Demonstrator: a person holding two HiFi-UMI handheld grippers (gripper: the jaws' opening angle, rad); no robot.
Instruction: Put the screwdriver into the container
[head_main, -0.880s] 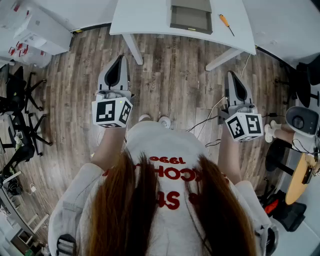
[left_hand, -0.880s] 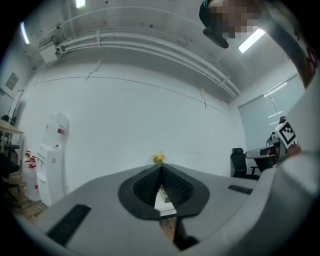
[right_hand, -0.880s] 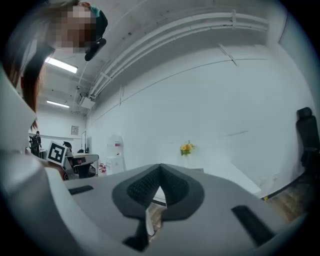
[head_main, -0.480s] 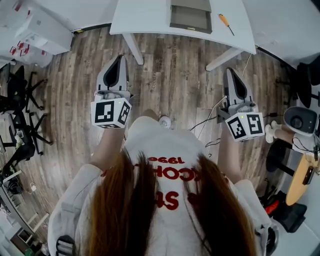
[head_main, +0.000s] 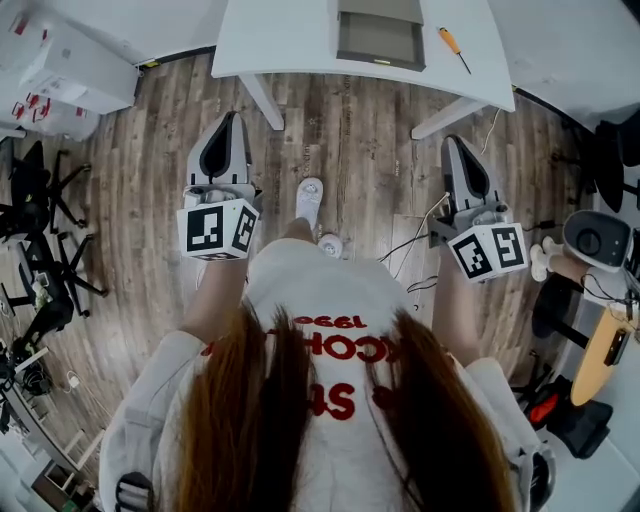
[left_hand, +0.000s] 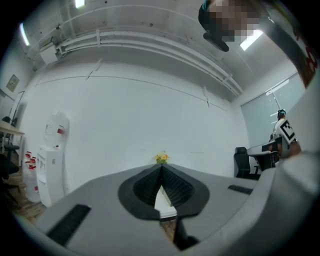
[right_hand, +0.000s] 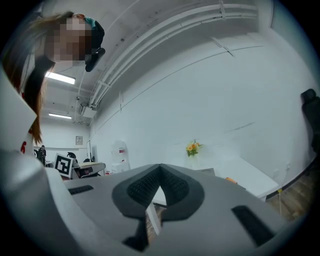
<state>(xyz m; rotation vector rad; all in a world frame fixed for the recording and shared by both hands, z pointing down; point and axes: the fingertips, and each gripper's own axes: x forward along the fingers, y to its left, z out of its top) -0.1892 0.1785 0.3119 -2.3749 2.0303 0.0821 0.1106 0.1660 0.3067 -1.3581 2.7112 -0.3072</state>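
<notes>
The screwdriver (head_main: 451, 45), with an orange handle and a thin dark shaft, lies on the white table (head_main: 280, 35) at the top right of the head view. The grey rectangular container (head_main: 379, 39) stands on the same table just left of it. Both grippers hang over the wooden floor, well short of the table. My left gripper (head_main: 231, 118) is shut with nothing in it, its tips meeting in its own view (left_hand: 161, 168). My right gripper (head_main: 453, 143) is shut and empty too (right_hand: 160, 168), and its view catches the screwdriver's orange handle (right_hand: 230, 179) on the table ahead.
The table's slanted white legs (head_main: 262, 98) stand ahead of the grippers. A shoe (head_main: 310, 196) is stepping onto the floor between them. Cables (head_main: 412, 243) trail by the right gripper. Office chairs (head_main: 40, 215) stand at left, white boxes (head_main: 60, 70) at top left, equipment (head_main: 597, 240) at right.
The person has stepped toward the table: a shoe now shows between the grippers, and the table sits slightly nearer. Both grippers stay shut and have shifted a little forward.
</notes>
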